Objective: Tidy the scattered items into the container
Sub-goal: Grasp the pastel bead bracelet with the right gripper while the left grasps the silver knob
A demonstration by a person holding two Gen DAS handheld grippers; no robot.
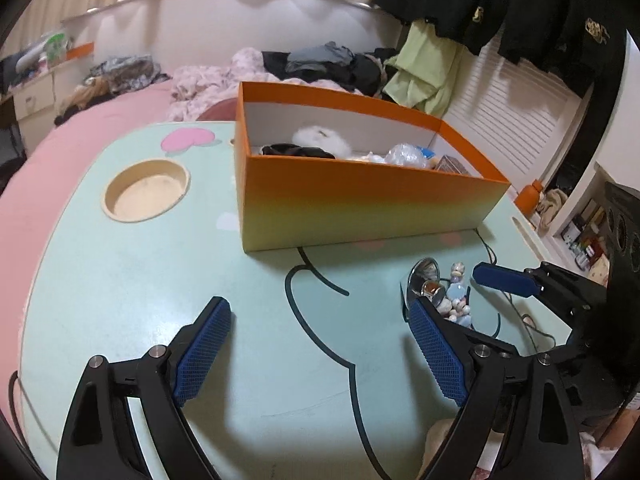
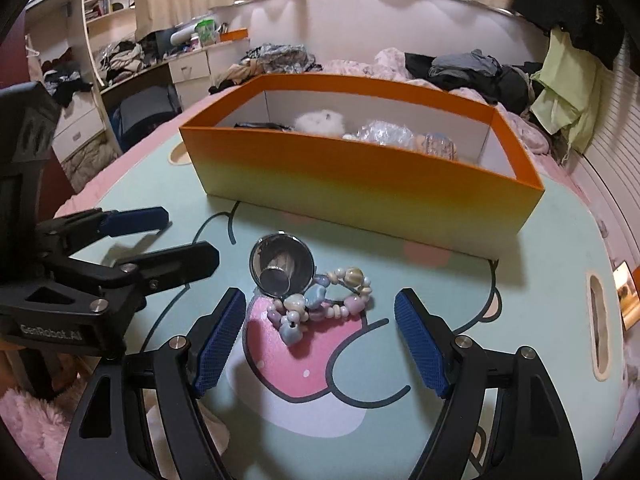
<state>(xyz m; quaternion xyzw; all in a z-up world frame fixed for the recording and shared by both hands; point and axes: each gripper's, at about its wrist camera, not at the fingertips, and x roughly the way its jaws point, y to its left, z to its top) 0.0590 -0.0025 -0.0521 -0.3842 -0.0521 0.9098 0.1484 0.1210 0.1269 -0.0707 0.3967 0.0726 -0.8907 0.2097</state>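
Counter: a pale green counter (image 2: 560,240) with a cartoon print in pink and dark lines; it has a round recessed cup holder (image 1: 146,191) near its far left corner.
Container: an open rectangular cardboard box, orange at the top and fading to yellow below (image 2: 360,184), stands at the far side of the counter.
Inside the box: a white fluffy ball (image 2: 320,120), a dark item (image 1: 298,151) and a crinkled clear plastic bag (image 2: 386,133) lie on its bottom.
Scattered items: a small shiny metal cup (image 2: 282,266) lies on its side in the middle of the counter, in front of the box; a bracelet of pastel beads in blue, pink and cream (image 2: 320,306) lies touching it on the near side.
Right gripper (image 2: 320,334): its blue-padded jaws stand wide, one on each side of the bracelet; the pads do not touch it.
Left gripper (image 1: 322,350): its jaws are wide and hold nothing; they hover over bare counter, just left of the cup and bracelet.
Background: a bed with a pink cover (image 1: 80,120) and piles of clothes (image 1: 332,64) behind the counter.
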